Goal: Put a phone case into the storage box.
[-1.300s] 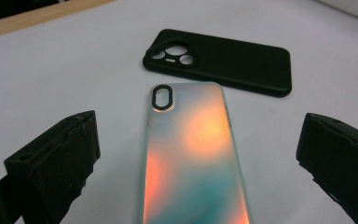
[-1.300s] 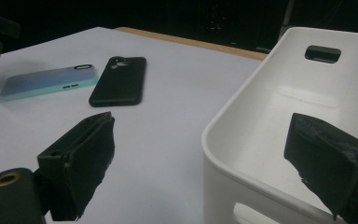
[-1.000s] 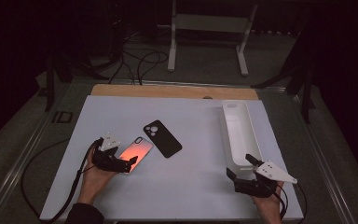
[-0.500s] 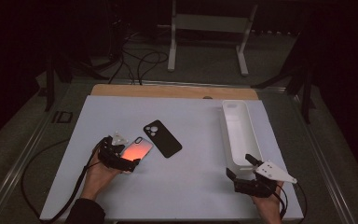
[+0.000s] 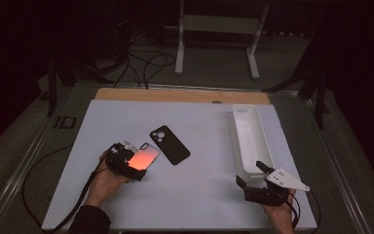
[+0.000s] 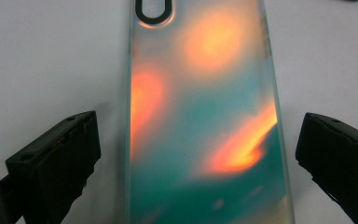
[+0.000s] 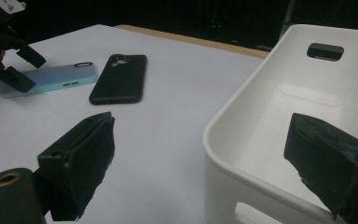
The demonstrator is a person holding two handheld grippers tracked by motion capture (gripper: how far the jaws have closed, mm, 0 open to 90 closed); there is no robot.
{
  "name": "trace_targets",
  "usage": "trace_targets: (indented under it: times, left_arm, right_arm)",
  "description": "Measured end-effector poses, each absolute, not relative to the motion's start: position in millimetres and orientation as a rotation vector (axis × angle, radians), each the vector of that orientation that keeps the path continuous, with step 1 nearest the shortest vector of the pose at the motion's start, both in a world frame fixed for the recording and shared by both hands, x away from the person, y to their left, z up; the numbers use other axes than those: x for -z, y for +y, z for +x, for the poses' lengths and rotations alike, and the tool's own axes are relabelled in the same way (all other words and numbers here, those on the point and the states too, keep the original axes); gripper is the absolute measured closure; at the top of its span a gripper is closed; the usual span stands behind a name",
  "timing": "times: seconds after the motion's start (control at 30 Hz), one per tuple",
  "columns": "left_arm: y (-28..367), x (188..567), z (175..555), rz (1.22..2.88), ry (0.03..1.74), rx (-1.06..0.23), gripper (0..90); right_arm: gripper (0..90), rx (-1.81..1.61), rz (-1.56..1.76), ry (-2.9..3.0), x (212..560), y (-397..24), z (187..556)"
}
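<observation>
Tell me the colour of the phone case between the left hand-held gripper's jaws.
Iridescent teal with orange glints on the phone case, best seen in the left gripper view.

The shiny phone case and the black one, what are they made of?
The iridescent phone case looks like glossy plastic: orange and teal reflections slide over its smooth back, with a clear-looking rim. The black phone case looks matte, perhaps soft silicone or rubbery plastic: it shows hardly any glare.

No readable text, label, brand or number on anything in view
</observation>
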State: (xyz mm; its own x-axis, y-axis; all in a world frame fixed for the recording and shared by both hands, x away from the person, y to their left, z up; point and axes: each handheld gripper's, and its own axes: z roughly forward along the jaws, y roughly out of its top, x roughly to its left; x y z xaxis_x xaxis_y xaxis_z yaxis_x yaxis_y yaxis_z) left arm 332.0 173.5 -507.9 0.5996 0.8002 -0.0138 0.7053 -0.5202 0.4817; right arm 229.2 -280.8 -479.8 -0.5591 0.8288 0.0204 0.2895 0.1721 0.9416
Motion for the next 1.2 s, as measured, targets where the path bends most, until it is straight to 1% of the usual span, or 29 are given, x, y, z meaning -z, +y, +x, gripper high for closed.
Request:
trace_targets:
  times: [0.47, 0.6, 0.63, 0.67, 1.2]
  left_arm:
    - [169.7, 510.4, 334.4, 2.42, 1.232, -0.274, 5.6]
    - [168.1, 508.1, 333.8, 2.433, 1.221, -0.263, 10.9]
    - [168.0, 507.6, 333.7, 2.436, 1.217, -0.262, 14.1]
    - [168.0, 507.6, 333.7, 2.436, 1.217, -0.262, 15.5]
    - [168.7, 505.5, 331.9, 2.413, 1.232, -0.269, 16.9]
  right_arm:
    - [8.4, -1.378, 1.055, 1.949, 480.0, -280.2, 229.3]
    - [8.4, -1.378, 1.051, 1.951, 479.9, -279.9, 229.2]
    - [8.4, -1.378, 1.052, 1.951, 479.8, -279.9, 229.1]
    - [8.4, -1.378, 1.052, 1.951, 479.8, -279.9, 229.1]
    - [8.5, -1.386, 1.05, 1.937, 476.3, -280.5, 230.3]
